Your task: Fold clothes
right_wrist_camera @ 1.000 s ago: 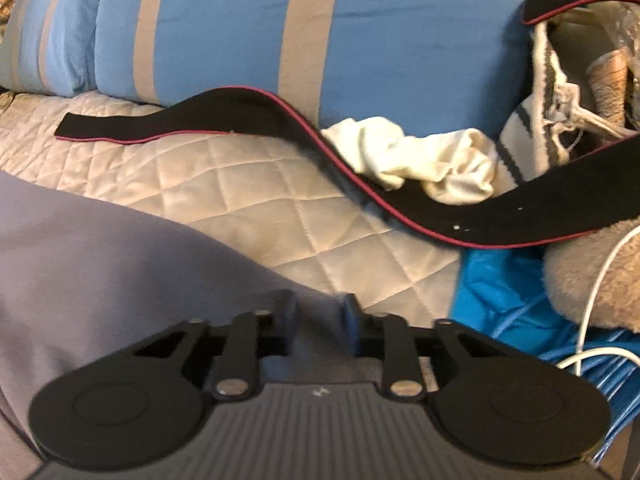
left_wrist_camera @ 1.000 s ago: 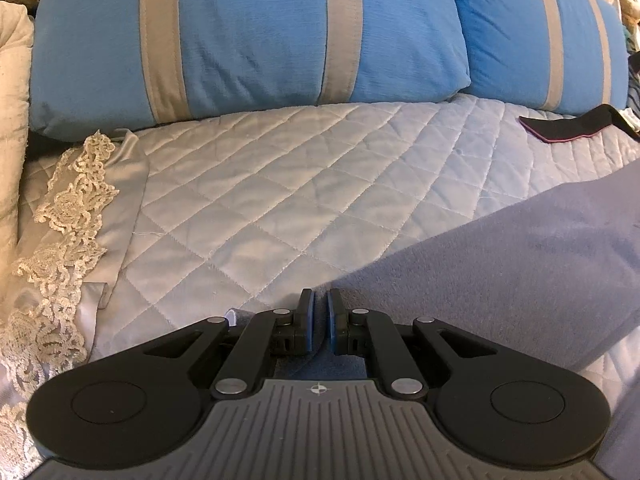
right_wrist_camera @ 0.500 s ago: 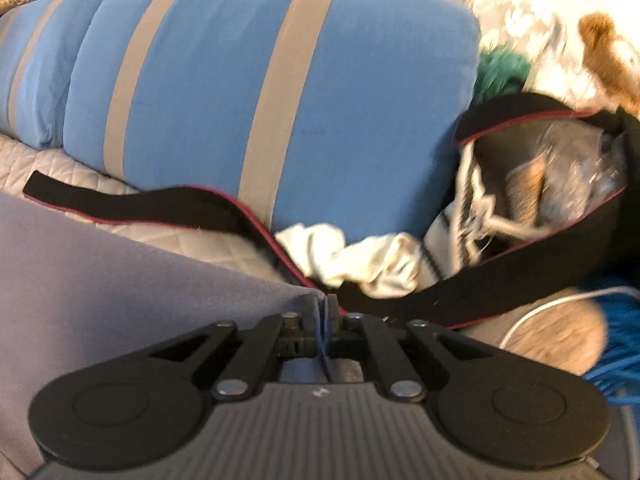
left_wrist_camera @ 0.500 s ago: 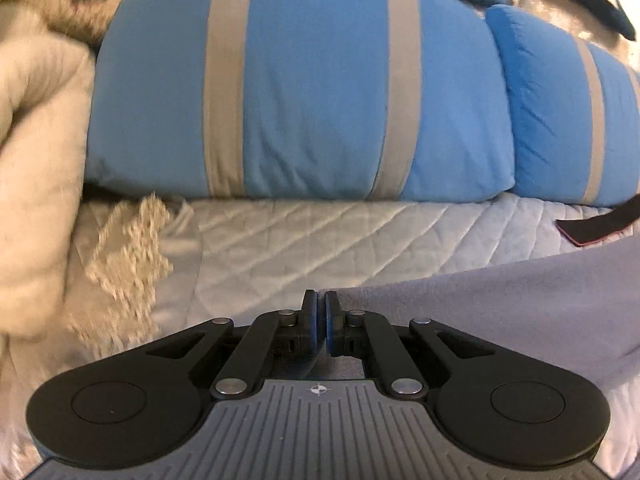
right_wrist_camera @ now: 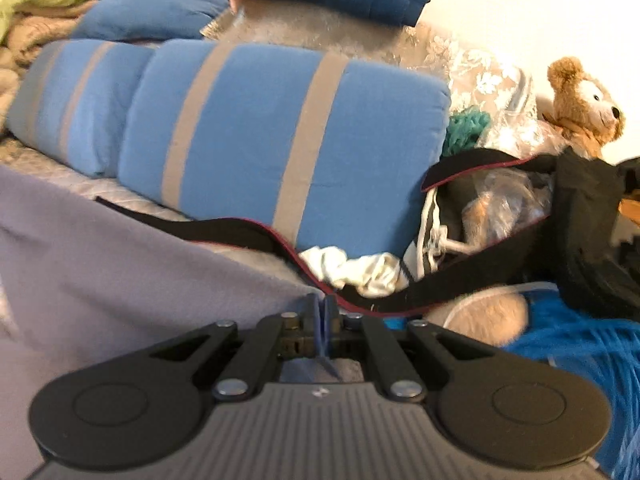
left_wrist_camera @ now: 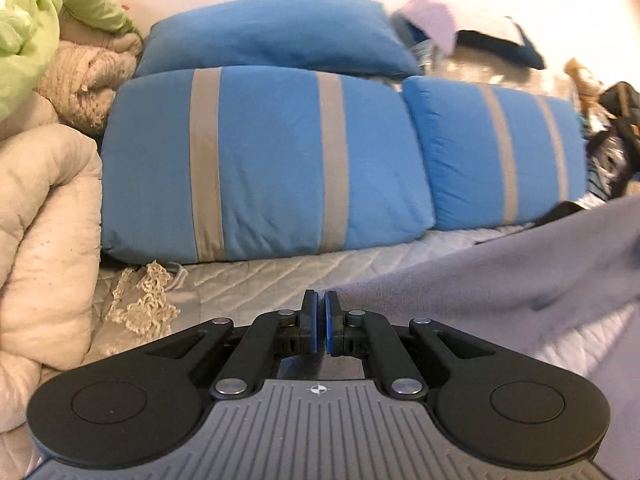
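Left tongs (left_wrist_camera: 320, 322) pinched shut on a corner of the lavender fleece garment (left_wrist_camera: 500, 292) — right tongs (right_wrist_camera: 320, 326) clamped on another corner. Stretched between them above the quilted bed (left_wrist_camera: 256, 280), near the striped blue pillows (left_wrist_camera: 264, 164).

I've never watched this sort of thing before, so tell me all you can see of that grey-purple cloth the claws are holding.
The grey-purple cloth is a soft, fleecy-looking garment or blanket, plain, with no pattern showing. The left claw pinches one corner and the right claw pinches another, both shut on it. The edge between them hangs lifted above the quilted bedspread, in front of the striped blue pillows. Its lower part drops out of view, so its full shape cannot be told.
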The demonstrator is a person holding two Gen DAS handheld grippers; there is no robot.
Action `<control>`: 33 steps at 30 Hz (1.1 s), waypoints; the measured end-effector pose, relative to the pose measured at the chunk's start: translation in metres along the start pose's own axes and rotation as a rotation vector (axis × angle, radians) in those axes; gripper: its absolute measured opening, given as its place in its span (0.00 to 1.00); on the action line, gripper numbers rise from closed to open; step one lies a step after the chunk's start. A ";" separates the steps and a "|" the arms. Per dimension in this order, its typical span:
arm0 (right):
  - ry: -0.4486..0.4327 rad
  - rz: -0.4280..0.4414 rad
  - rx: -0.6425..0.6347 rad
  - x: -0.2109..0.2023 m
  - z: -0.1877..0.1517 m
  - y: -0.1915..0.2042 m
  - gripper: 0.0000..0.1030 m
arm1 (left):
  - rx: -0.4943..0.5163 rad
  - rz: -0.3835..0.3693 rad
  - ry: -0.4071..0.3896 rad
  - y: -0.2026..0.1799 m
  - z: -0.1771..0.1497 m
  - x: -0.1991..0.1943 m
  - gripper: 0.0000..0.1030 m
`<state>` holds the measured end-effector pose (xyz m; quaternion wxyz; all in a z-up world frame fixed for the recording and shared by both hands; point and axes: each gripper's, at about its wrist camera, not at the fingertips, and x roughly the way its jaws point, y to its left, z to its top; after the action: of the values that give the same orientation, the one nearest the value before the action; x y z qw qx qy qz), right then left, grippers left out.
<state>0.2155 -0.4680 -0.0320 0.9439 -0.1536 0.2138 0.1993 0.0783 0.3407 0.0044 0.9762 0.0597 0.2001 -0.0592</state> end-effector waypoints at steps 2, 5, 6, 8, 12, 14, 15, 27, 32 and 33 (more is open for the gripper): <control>0.011 0.030 -0.006 -0.023 -0.017 0.001 0.02 | 0.004 -0.026 0.004 -0.002 -0.018 -0.012 0.04; 0.051 0.066 -0.006 -0.049 -0.046 0.003 0.02 | 0.006 -0.066 0.022 -0.006 -0.045 -0.029 0.04; 0.064 0.079 -0.007 -0.056 -0.055 0.005 0.02 | 0.006 -0.079 0.032 -0.007 -0.053 -0.034 0.04; 0.096 0.102 -0.016 -0.066 -0.071 0.010 0.02 | 0.007 -0.101 0.054 -0.009 -0.066 -0.043 0.04; 0.141 0.110 -0.049 -0.077 -0.094 0.021 0.02 | 0.004 -0.107 0.093 -0.015 -0.072 -0.052 0.08; 0.157 0.097 -0.092 -0.079 -0.100 0.028 0.03 | 0.000 -0.107 0.105 -0.014 -0.069 -0.057 0.14; 0.160 0.084 -0.128 -0.080 -0.102 0.032 0.10 | -0.002 -0.101 0.111 -0.014 -0.067 -0.060 0.25; 0.142 -0.153 -0.743 -0.070 -0.149 0.086 0.74 | 0.156 -0.059 0.140 -0.076 -0.015 -0.090 0.65; 0.171 -0.153 -0.890 -0.051 -0.160 0.090 0.23 | 0.276 -0.076 0.156 -0.130 0.007 -0.081 0.66; 0.190 -0.138 -0.913 -0.049 -0.159 0.090 0.19 | 0.291 -0.083 0.167 -0.142 0.010 -0.077 0.66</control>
<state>0.0803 -0.4645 -0.1644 0.7671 -0.5844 0.1792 0.1948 -0.0086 0.2064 0.0307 0.9340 0.1967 0.2720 -0.1225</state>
